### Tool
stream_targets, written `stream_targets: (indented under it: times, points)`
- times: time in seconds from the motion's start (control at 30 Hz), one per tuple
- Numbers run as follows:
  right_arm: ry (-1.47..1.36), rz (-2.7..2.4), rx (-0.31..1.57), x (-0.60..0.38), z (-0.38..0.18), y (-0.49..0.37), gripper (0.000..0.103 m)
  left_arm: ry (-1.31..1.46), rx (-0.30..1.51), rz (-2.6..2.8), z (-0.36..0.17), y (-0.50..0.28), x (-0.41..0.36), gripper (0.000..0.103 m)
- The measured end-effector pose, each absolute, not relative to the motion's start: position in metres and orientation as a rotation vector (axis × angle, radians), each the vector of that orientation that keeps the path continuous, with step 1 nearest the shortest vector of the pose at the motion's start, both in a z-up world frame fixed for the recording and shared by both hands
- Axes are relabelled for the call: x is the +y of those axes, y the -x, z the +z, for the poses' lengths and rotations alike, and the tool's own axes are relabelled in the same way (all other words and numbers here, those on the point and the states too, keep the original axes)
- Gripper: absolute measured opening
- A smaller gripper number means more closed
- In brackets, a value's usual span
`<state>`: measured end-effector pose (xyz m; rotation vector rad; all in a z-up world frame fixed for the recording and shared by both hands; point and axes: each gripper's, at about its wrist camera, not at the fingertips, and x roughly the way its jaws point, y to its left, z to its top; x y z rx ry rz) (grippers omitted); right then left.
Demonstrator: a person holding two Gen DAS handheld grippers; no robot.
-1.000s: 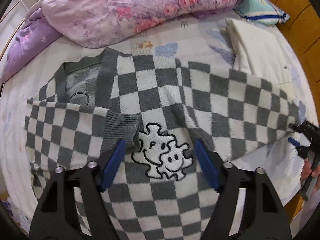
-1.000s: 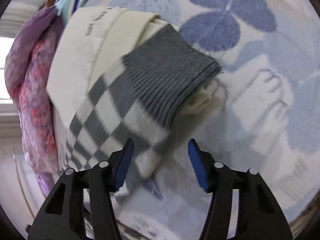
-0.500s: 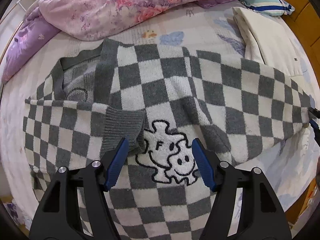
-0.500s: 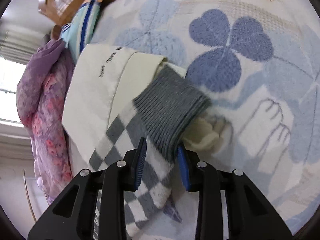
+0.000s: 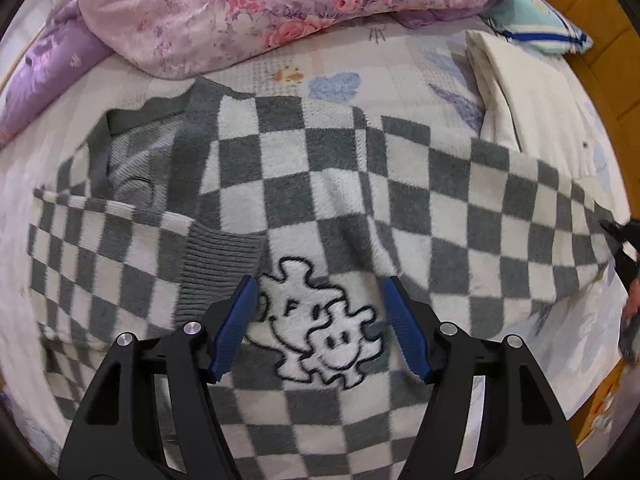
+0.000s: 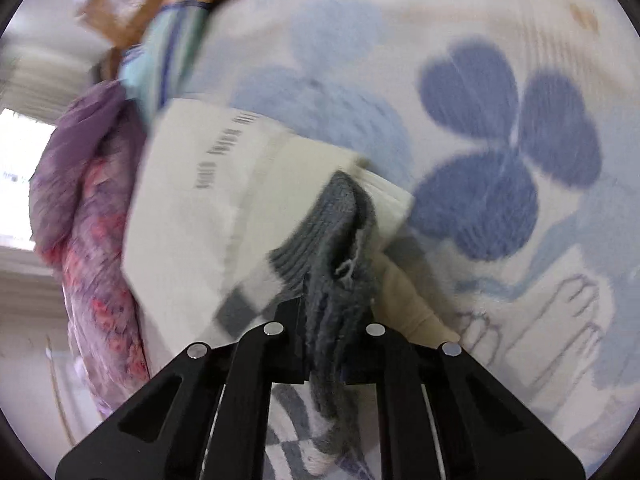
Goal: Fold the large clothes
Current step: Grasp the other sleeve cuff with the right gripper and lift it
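A grey-and-white checked sweater (image 5: 320, 184) is being spread across a bed (image 5: 360, 72), its cartoon patch (image 5: 320, 332) facing up and one sleeve already lying folded over the chest, its ribbed cuff (image 5: 216, 272) resting just beside the patch. The other sleeve is being stretched out toward the bed's edge, where its grey ribbed cuff (image 6: 336, 240) is being pinched by the right hand-held gripper (image 6: 328, 344), whose jaws are closing on the knit bunched between them. The left hand-held gripper (image 5: 316, 320) is being held over the patch with its jaws standing wide apart and nothing between them. The knit is judged to be soft, thick and limp, likely to sag and stretch rather than hold a crease, so the denser cuffs and hem are being reckoned the surest places to take hold. A folded cream cloth (image 5: 532, 96) is lying under the outstretched sleeve, with a floral quilt (image 5: 260, 12) and striped pillow (image 5: 536, 24) being kept beyond.
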<state>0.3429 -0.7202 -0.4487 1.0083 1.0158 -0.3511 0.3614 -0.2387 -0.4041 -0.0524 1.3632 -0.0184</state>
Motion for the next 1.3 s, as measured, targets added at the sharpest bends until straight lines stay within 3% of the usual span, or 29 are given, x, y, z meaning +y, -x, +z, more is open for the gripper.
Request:
stream_targets:
  times: [0.13, 0.2, 0.37, 0.83, 1.3]
  points:
    - [-0.908, -0.258, 0.943, -0.695, -0.39, -0.343, 0.009, 0.079, 1.335, -0.066, -0.417, -0.366, -0.248, 0.051]
    - [-0.855, -0.192, 0.902, -0.68, -0.358, -0.346, 0.009, 0.049, 1.361, -0.055, -0.43, -0.371, -0.252, 0.029]
    - [-0.792, -0.046, 0.822, -0.642, -0.301, -0.365, 0.009, 0.142, 1.384, -0.086, -0.462, -0.382, -0.253, 0.014]
    - [-0.64, 0.465, 0.711, -0.476, -0.191, -0.401, 0.009, 0.094, 1.321, -0.074, -0.498, -0.386, -0.273, 0.013]
    - [-0.536, 0.674, 0.891, -0.261, -0.193, -0.394, 0.009, 0.255, 1.271, -0.253, -0.507, -0.367, -0.219, 0.016]
